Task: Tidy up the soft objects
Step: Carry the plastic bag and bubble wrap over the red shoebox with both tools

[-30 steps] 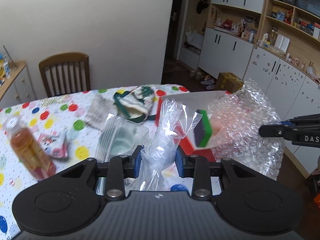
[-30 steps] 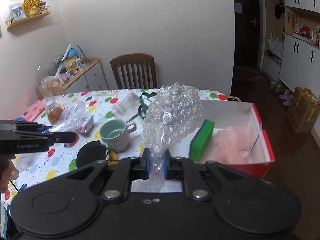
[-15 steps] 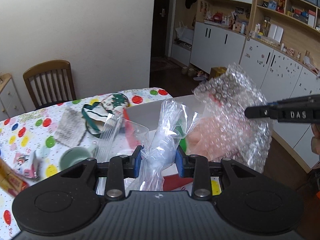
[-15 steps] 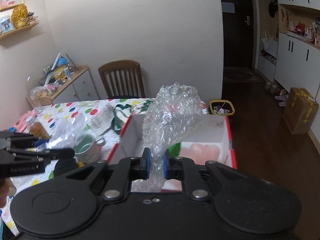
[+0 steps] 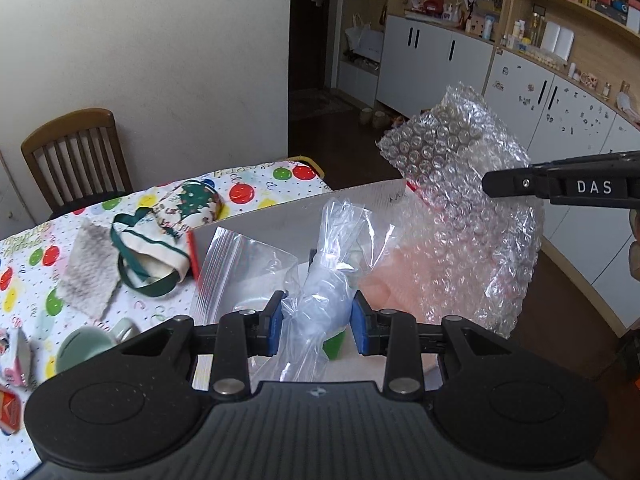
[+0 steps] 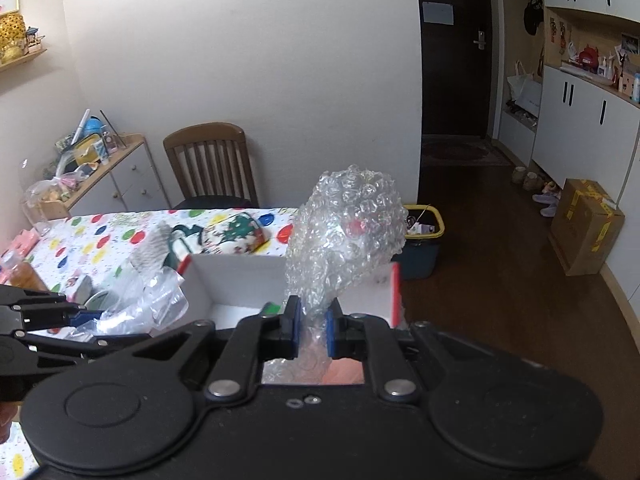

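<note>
**Two grippers full, both over the box**

Two soft things are in my grip. My left gripper (image 5: 316, 330) is clenched on a bunched clear plastic bag (image 5: 326, 280), its blue pads pressed in from both sides; the bag rises ahead of the fingers. My right gripper (image 6: 313, 330) is clamped on a wad of bubble wrap (image 6: 346, 232), which stands up ahead of its fingers.

Just beyond both grippers sits the white box with red edges (image 6: 240, 276); a green sponge (image 6: 270, 309) and something pink (image 5: 394, 276) lie inside it. From the left gripper, the bubble wrap hangs ahead to the right, a zip bag (image 5: 236, 264) lies just ahead to the left, and further left on the dotted desk (image 5: 256, 196) are a green mug (image 5: 86, 346), a grey cloth (image 5: 90, 272) and a Christmas-print tote (image 5: 176, 216).
</note>
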